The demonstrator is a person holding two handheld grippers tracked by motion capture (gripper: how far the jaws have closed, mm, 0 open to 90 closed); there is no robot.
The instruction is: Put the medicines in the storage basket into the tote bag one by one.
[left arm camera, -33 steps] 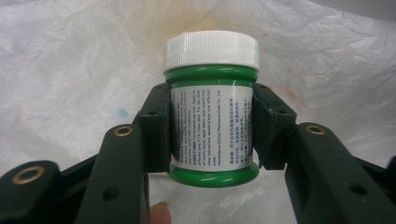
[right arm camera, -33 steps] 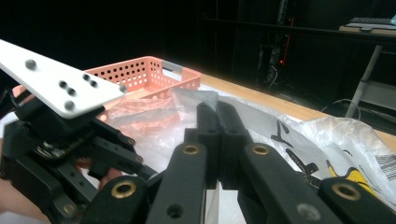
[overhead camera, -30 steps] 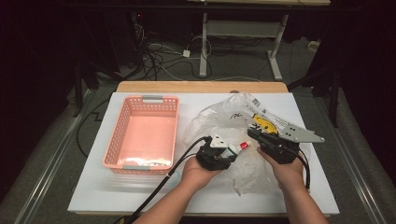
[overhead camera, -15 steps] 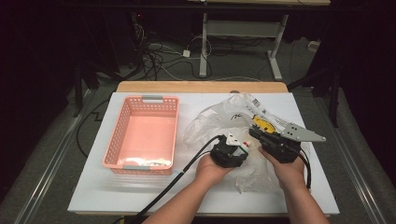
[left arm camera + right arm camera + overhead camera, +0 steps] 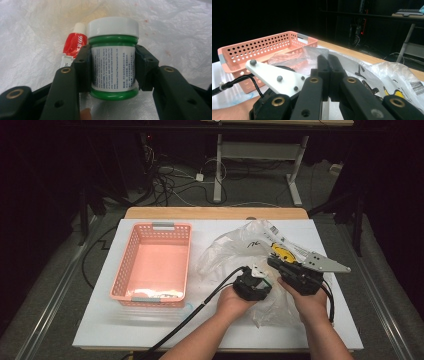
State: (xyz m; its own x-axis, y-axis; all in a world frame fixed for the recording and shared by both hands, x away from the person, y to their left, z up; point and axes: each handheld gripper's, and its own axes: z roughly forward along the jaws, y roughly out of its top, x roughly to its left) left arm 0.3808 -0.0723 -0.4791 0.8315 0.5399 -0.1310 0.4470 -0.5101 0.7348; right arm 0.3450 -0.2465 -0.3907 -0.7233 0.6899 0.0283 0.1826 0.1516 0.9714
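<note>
White tabletop (image 5: 150,330), dark room and cable clutter beyond it. Working near to far.

Nearest me, my left gripper (image 5: 112,66) is clamped on a small green jar (image 5: 113,67), one pad on each side of the labelled waist, below the ribbed white cap. The jar sits inside the clear plastic bag (image 5: 235,250), right of centre on the table, with a red-and-white tube (image 5: 72,47) lying just beside it on the left. Judgement: the grip looks square and centred; to lift cleanly I should draw the jar straight back out of the bag mouth, slowly, so the film does not drag along.

My right gripper (image 5: 328,67) is clenched tight on a fold of the bag's film, jaws fully together. Judgement: hold it steady as an anchor.

Materials: jar rigid, glossy plastic, cylindrical; cap finely knurled. Bag thin, crinkled, translucent, printed with black marks. Tube soft, flattened.

Farther left stands the pink basket (image 5: 150,265), rectangular, perforated walls, grey handles; something pale lies at its near end, too small to identify.
</note>
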